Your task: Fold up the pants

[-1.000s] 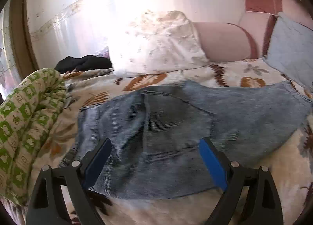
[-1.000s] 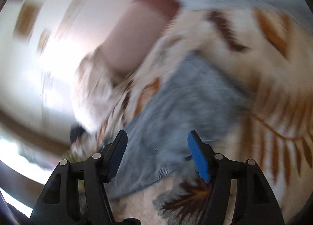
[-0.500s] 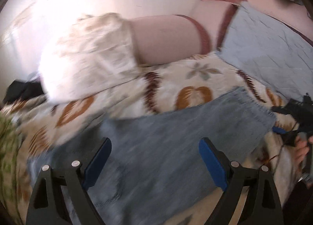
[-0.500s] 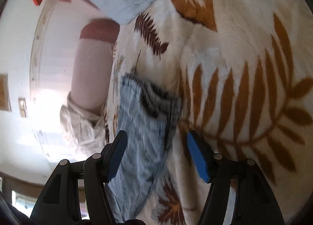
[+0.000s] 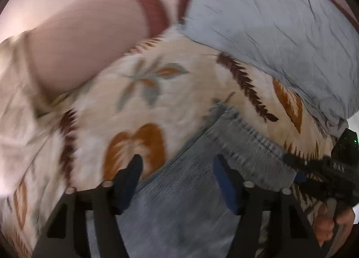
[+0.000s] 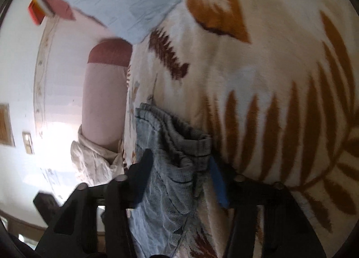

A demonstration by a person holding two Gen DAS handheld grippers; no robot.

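Faded blue jeans [image 5: 202, 179] lie flat on a cream blanket with brown leaf prints [image 5: 116, 105]. My left gripper [image 5: 177, 168] is open, its blue-padded jaws low over the leg near the hem end. The right gripper shows at the right edge of this view [image 5: 323, 175], at the hem corner. In the right wrist view the stacked leg hems [image 6: 177, 143] lie between the jaws of my right gripper [image 6: 179, 161], which is open around the hem end, its jaws apart from the cloth.
A pink bolster with a maroon end [image 5: 89, 42] and a light blue quilted pillow [image 5: 280, 33] lie beyond the jeans. A white floral pillow [image 6: 94, 159] lies by the wall. The blanket [image 6: 269, 78] spreads to the right.
Both grippers have swept along the jeans from the seat to the leg ends. The right gripper has closed in around the hems, and the left has come lower beside it.
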